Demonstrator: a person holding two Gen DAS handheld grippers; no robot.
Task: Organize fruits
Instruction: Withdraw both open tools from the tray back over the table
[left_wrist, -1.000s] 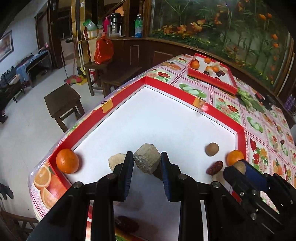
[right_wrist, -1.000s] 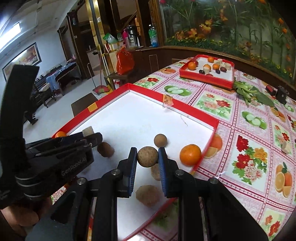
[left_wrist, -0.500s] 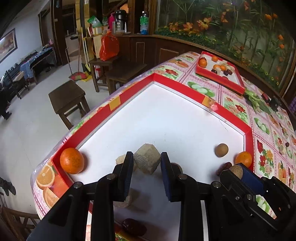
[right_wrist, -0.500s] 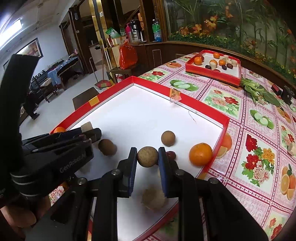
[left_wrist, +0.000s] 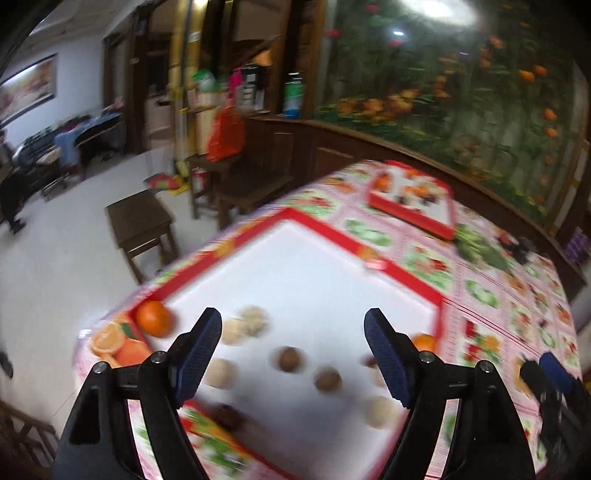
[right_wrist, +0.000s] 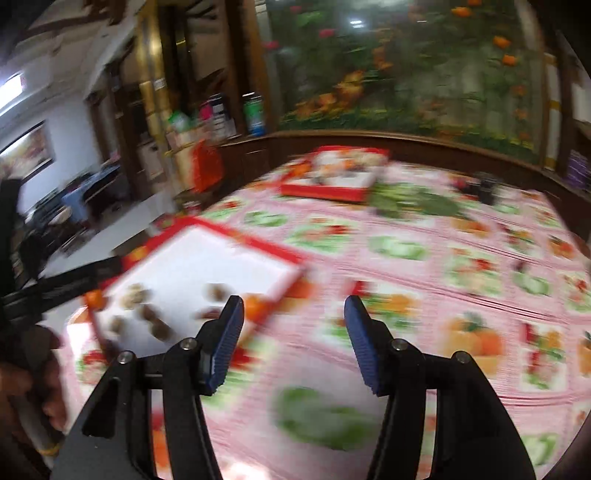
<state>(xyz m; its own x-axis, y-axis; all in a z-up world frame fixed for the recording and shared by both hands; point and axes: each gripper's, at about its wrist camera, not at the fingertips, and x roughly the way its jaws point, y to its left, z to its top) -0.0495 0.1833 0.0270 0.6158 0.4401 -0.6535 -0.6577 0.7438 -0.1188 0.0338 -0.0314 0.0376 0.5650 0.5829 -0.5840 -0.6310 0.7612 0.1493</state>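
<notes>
- Our left gripper (left_wrist: 293, 330) hung spread and empty; brown fruits (left_wrist: 290, 359) lay between its fingers.
- Our right gripper (right_wrist: 293, 317) gaped empty; the red-rimmed tray (right_wrist: 236, 236) lay beyond its left finger.

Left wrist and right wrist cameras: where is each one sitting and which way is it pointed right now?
Left wrist: rides the left hand-held gripper, open, looking down over the near tray and its scattered fruit; the other gripper's black body shows at lower right.
Right wrist: rides the right hand-held gripper, open, aimed over the tablecloth right of that tray; a hand shows at left.
Shared: the near tray, the far tray, the orange.
</notes>
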